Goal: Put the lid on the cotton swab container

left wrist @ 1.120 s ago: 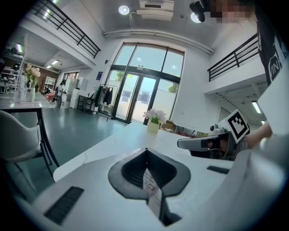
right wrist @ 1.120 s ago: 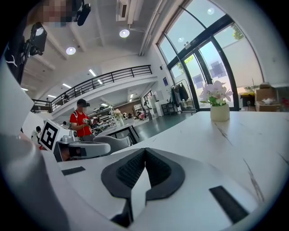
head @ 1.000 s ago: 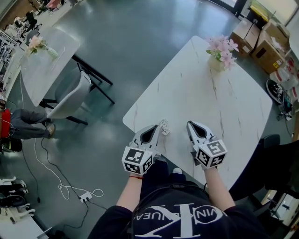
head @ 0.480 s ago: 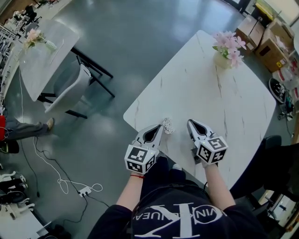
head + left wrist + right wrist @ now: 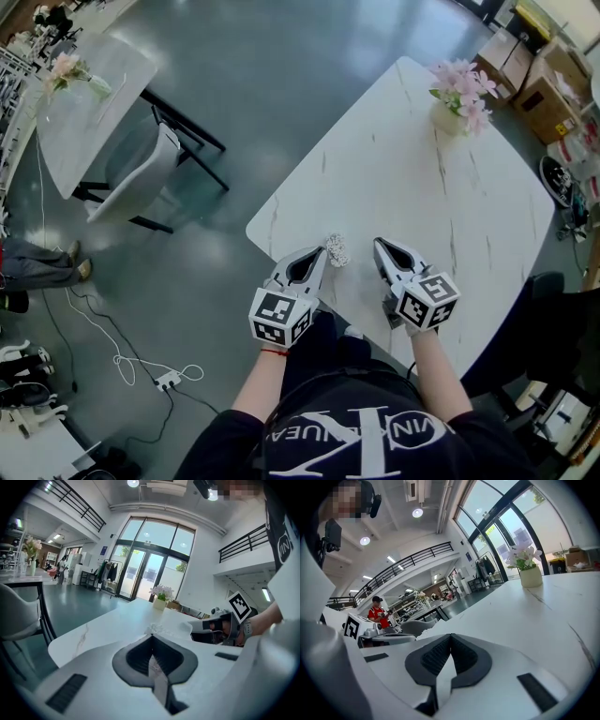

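Observation:
A small whitish, glittery object (image 5: pixel 334 250), apparently the cotton swab container, sits on the white marble table (image 5: pixel 412 178) near its front-left corner. I cannot make out a separate lid. My left gripper (image 5: pixel 316 254) hovers just left of it, jaws closed together and empty. In the left gripper view the object (image 5: pixel 158 629) shows just past the shut jaw tips (image 5: pixel 151 636). My right gripper (image 5: pixel 381 247) is a short way to the object's right, also shut and empty. The right gripper view shows its jaws (image 5: pixel 451 636) meeting over bare tabletop.
A vase of pink flowers (image 5: pixel 457 98) stands at the table's far side. Cardboard boxes (image 5: pixel 525 66) lie beyond it. To the left across grey floor are a second table (image 5: pixel 84 112), a chair (image 5: pixel 141 183) and a cable (image 5: pixel 131 366).
Both grippers have stayed almost where they were. The head view has shifted slightly, and the seated person at the far left has slid mostly out of frame.

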`<action>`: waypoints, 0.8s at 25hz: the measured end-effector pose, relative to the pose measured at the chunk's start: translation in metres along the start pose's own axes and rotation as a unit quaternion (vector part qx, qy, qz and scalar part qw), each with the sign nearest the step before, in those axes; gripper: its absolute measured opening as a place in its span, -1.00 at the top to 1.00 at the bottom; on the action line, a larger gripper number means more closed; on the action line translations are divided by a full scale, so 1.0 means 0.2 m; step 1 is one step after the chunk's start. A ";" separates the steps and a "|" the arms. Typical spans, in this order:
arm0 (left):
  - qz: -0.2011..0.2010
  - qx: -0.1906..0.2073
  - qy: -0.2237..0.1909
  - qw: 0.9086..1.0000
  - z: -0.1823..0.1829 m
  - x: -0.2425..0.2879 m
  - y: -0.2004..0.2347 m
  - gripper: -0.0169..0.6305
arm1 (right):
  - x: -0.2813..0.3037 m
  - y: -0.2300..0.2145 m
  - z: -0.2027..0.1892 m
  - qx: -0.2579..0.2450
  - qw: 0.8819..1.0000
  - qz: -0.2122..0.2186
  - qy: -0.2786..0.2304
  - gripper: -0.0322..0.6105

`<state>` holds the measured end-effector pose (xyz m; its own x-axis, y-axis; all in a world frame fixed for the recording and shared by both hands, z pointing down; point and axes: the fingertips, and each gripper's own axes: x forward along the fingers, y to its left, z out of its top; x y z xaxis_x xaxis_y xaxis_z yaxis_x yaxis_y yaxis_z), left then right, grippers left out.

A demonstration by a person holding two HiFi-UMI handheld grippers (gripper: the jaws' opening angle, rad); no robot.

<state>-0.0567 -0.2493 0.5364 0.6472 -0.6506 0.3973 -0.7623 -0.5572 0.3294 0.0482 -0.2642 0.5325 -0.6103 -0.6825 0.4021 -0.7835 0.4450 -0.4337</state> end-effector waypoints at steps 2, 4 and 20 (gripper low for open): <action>0.001 0.000 -0.001 1.000 0.00 0.00 0.00 0.93 | 0.00 0.02 0.02 -0.005 1.000 0.006 -0.004 0.89; 0.002 -0.001 -0.001 1.000 0.01 0.00 0.00 0.93 | 0.00 0.04 0.03 -0.010 1.000 0.011 -0.007 0.89; 0.006 -0.002 -0.005 1.000 0.00 -0.02 0.00 0.93 | 0.03 0.21 0.06 -0.074 0.996 0.048 0.008 0.89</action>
<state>-0.0597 -0.2472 0.5342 0.6384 -0.6625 0.3919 -0.7697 -0.5472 0.3288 0.0119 -0.2563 0.5079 -0.6844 -0.6238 0.3773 -0.7290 0.5899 -0.3472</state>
